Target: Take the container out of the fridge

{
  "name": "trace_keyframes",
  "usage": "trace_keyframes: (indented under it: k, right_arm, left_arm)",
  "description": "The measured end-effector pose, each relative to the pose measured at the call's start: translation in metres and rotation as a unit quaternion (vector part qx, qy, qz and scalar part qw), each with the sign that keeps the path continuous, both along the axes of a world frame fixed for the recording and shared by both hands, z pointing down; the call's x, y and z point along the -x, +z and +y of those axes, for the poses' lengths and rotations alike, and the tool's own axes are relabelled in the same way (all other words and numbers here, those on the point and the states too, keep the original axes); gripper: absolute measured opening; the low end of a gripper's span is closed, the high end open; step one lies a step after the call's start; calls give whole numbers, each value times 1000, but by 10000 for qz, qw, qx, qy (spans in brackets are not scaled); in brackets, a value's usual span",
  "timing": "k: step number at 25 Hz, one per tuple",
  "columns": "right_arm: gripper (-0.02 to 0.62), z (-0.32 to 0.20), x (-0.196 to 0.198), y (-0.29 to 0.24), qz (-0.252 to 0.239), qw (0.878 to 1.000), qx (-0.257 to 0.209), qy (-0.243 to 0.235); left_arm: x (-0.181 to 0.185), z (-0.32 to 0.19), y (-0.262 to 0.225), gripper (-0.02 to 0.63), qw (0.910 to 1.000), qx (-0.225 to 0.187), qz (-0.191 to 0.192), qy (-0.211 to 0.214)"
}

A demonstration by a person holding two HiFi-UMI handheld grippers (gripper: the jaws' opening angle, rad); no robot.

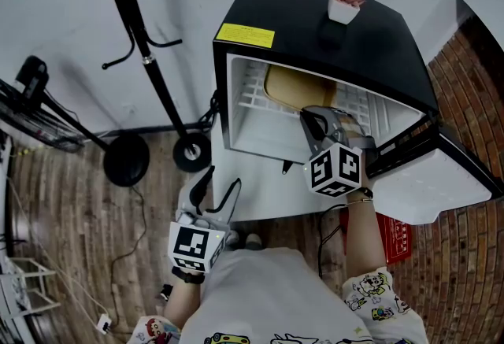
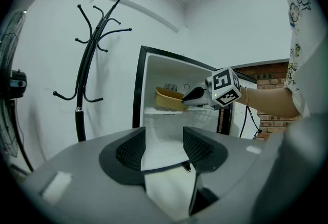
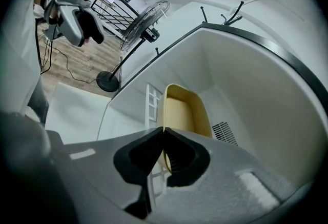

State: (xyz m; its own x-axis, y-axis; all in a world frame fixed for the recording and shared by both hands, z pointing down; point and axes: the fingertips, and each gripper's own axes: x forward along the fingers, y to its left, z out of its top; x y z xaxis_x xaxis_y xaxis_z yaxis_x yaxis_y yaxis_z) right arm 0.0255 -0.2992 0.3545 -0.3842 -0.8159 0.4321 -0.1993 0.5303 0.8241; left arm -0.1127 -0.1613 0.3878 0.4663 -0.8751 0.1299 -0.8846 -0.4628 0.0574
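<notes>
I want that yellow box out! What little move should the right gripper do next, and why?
Probably draw the container straight back off the shelf: the right gripper looks shut on its near rim, the fridge door is open, and the left gripper hangs back, open.

The right tongs (image 3: 163, 131) reach forward at the end of a nearly straight right forearm (image 1: 361, 236). Their jaws are pressed together on the near rim of the tan container (image 3: 185, 110). The left tongs (image 2: 164, 145) are held low and close to the torso, pointing forward toward the right tongs, jaws apart with nothing between them.
</notes>
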Motion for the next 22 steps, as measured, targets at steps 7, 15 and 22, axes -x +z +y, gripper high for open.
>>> trace_keyframes:
  k: [7,15,22]
  right_arm:
    - [12,9,2,-5,-36,10000,-23,-24]
    - [12,24,5,-14,-143,9998,-101,-55]
    - [12,42,10,-20,-242,9995,-135,-130]
  left_arm:
    - [1,5,1,227,10000,-40,3,18]
    - [2,14,-3,227,10000,-79,-12,19]
    - [6,24,-5,227,9999,-142,-55,-12]
